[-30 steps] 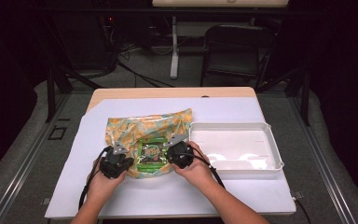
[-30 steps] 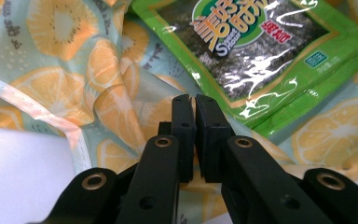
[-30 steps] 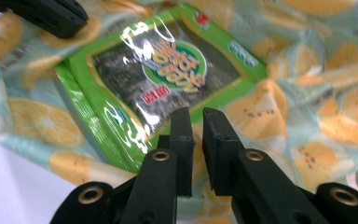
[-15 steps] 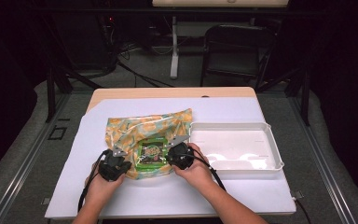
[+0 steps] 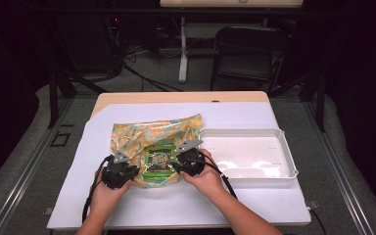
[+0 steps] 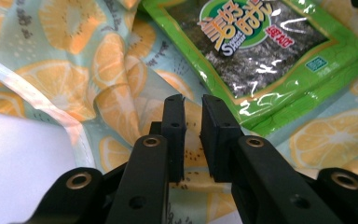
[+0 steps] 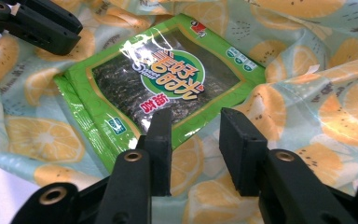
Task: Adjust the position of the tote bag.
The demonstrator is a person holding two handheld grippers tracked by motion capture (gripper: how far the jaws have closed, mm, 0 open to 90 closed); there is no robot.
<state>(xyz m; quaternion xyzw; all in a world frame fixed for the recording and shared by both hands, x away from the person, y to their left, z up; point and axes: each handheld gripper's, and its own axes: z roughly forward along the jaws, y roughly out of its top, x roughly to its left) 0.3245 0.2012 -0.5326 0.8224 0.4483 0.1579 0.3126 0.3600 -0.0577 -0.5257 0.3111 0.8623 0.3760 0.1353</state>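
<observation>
A glossy bag printed with orange slices lies flat on the white table cover. A green seaweed snack packet rests on its near part. My left gripper is at the bag's near left edge. In the left gripper view its jaws have just been opening and stand a narrow gap apart over the bag, beside the packet. My right gripper is at the packet's right side. Its jaws have also been opening and stand wide over the bag, at the packet's near edge, pressing nothing.
A white rectangular tray sits right of the bag, close to my right hand. The white cover spreads over the table up to its front edge. The left gripper's black jaw shows across the packet in the right gripper view.
Both hands stay at the bag's near edge. The bag and the packet keep their places in the high view.
</observation>
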